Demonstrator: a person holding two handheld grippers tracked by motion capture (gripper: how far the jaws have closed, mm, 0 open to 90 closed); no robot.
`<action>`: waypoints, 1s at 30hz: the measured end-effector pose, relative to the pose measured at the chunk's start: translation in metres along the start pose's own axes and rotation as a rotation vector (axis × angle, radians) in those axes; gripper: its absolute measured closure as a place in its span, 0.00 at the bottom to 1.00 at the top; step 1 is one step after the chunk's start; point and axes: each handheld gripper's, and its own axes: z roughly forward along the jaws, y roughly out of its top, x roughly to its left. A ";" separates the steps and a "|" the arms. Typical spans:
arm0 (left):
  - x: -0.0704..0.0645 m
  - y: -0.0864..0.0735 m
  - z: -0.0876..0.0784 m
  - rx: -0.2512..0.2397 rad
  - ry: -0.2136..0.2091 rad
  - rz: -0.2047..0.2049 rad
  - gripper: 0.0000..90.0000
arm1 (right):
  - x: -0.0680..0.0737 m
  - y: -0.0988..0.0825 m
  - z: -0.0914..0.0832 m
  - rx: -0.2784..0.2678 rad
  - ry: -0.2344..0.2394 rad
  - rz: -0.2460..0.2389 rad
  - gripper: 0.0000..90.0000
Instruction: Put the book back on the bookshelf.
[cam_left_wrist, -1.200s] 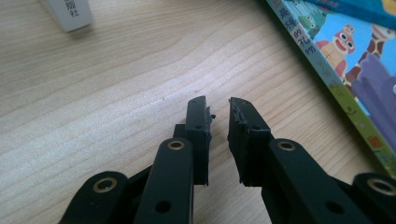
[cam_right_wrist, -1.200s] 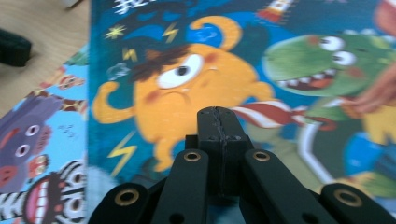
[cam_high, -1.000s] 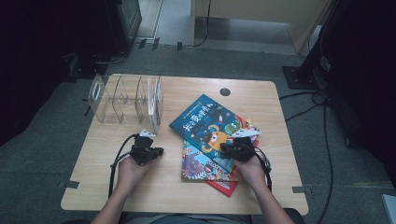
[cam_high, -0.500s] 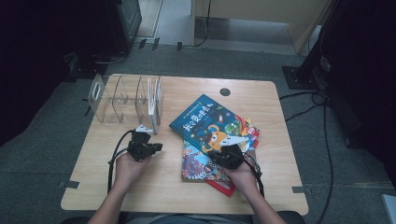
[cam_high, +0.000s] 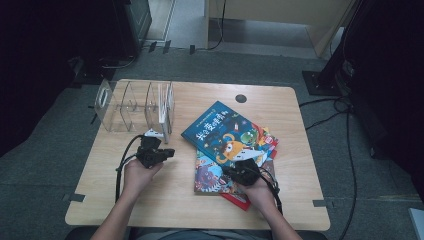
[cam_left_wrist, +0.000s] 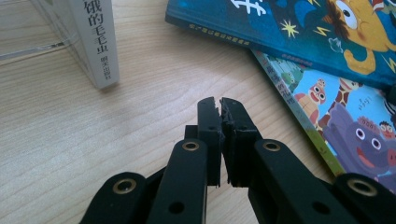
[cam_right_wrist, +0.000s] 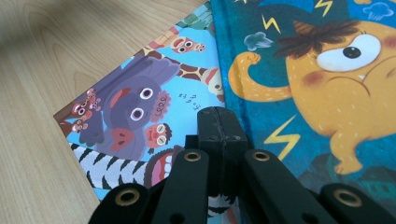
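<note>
Clear acrylic file rack sat at the table's 10 o'clock corner, dividers upright, one white book standing in its rightmost slot, the other slots see-through with nothing visible in them. In the left gripper view the white book's spine stood on end at 11 o'clock from the jaws, bare wood between them. Left gripper sat just below the rack's near-right corner, jaws pressed together with only a hairline gap, nothing pinched; tips pointed toward 3 o'clock at the book pile. Right gripper hovered over the pile, jaws pressed fully together, holding nothing; whether its tips touched the cover could not be told. Pile lay centre-right: blue monster book on top, skewed, its near-left edge overhanging the animal picture book beneath, a red book poking out at 6 o'clock. In the right gripper view the blue cover's edge ran from 12 o'clock down to the tips, animal cover at 10 o'clock. Wooden table was open between the two hands and along the whole near edge; a strip was also free at 3 o'clock of the pile.
</note>
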 end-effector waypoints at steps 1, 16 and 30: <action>0.000 0.001 0.001 0.002 -0.004 -0.009 0.97 | -0.001 -0.001 -0.001 0.000 0.006 0.007 1.00; -0.001 0.008 0.009 0.008 -0.008 -0.026 0.96 | -0.038 -0.019 -0.031 -0.020 -0.065 0.151 1.00; -0.009 0.015 0.027 0.014 -0.017 -0.015 0.94 | -0.073 -0.034 -0.055 -0.060 -0.151 0.255 1.00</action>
